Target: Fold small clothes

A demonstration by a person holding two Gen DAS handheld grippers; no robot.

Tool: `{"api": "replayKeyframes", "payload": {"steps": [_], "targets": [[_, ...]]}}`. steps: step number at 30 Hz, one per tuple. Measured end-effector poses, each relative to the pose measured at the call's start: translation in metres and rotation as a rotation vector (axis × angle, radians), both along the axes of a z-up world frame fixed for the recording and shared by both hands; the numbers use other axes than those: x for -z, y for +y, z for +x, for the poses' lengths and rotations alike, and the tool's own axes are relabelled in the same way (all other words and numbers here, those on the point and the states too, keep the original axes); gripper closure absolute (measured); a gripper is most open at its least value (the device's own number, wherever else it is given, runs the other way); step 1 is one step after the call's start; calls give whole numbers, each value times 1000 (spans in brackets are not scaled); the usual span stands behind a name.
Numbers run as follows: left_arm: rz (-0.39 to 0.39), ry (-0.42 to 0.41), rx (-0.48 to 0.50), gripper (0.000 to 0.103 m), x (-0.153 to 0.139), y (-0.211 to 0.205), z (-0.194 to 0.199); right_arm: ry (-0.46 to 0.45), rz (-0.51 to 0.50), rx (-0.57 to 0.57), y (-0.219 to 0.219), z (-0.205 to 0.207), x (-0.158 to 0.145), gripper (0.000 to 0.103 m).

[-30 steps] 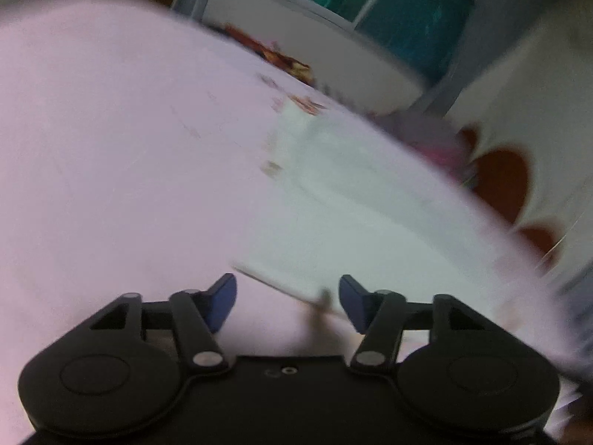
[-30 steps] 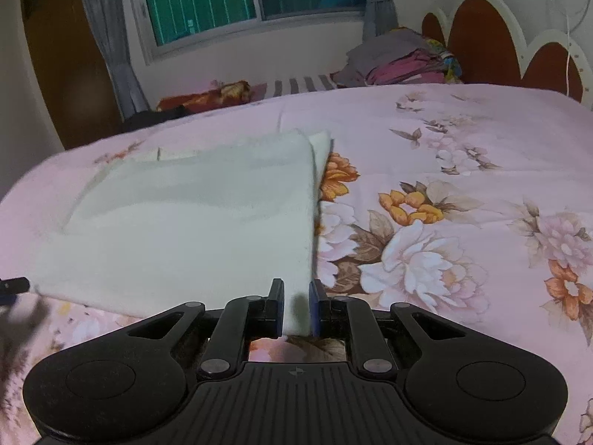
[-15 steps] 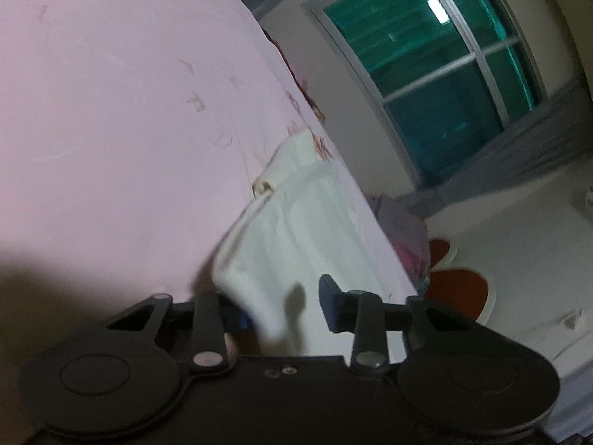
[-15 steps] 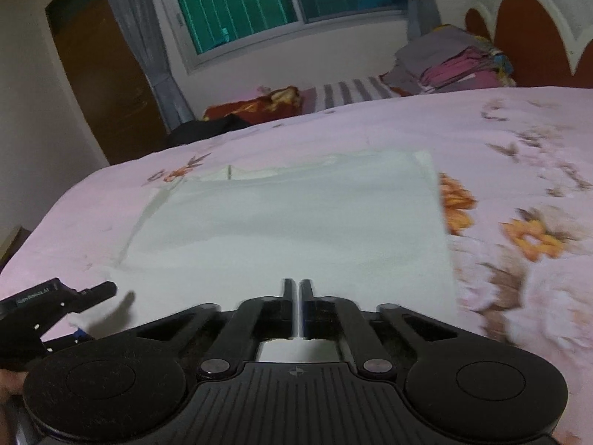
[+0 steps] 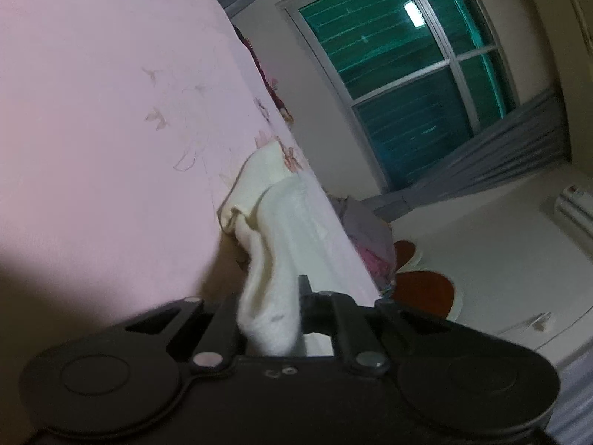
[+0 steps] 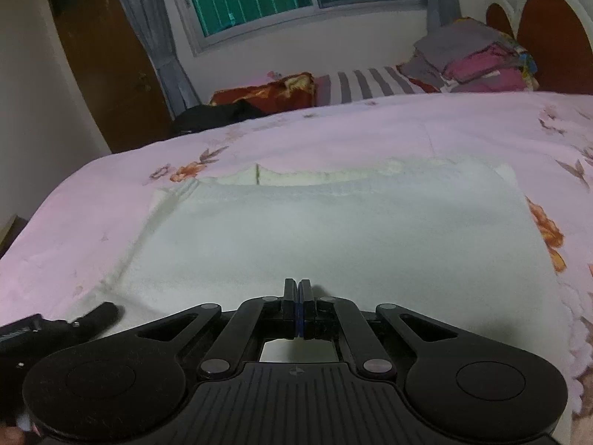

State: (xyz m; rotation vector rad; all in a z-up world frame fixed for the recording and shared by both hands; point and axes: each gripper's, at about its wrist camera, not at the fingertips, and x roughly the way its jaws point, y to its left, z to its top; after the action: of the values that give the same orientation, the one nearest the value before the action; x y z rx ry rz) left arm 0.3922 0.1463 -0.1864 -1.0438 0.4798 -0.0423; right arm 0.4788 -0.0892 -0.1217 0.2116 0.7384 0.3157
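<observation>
A pale cream garment lies spread flat on the pink flowered bed, with a folded band along its far edge. My right gripper is shut on the garment's near edge, which lies between its fingers. My left gripper is tilted and shut on a bunched corner of the same garment, lifted off the bed. The left gripper also shows at the lower left of the right wrist view, by the garment's near left corner.
A stack of folded clothes sits at the bed's far right by the red headboard. A dark red bundle and a black cloth lie at the far edge under the window. A brown door stands at left.
My left gripper has closed on the garment's corner and lifted it. My right gripper stayed shut on the near edge, and the garment has shifted so that it now lies spread in front of it.
</observation>
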Motion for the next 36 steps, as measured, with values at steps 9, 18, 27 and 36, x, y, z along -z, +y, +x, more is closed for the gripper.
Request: {"api": "replayKeyframes", "payload": {"steps": [9,18,27,36], "targets": [[9,48,-30,97,-5,3,0,64,-48,-18,4,12,22,103],[434,-42,203,95,-95,-88,19,6,133,30,-48,5,5,103],[633,-16,478,85,-114,-234,42,-23,318,171,-182,-4,-20,103],[568,44,459,58,-101,-214,39,55,379,128,-248,-17,-21,101]]}}
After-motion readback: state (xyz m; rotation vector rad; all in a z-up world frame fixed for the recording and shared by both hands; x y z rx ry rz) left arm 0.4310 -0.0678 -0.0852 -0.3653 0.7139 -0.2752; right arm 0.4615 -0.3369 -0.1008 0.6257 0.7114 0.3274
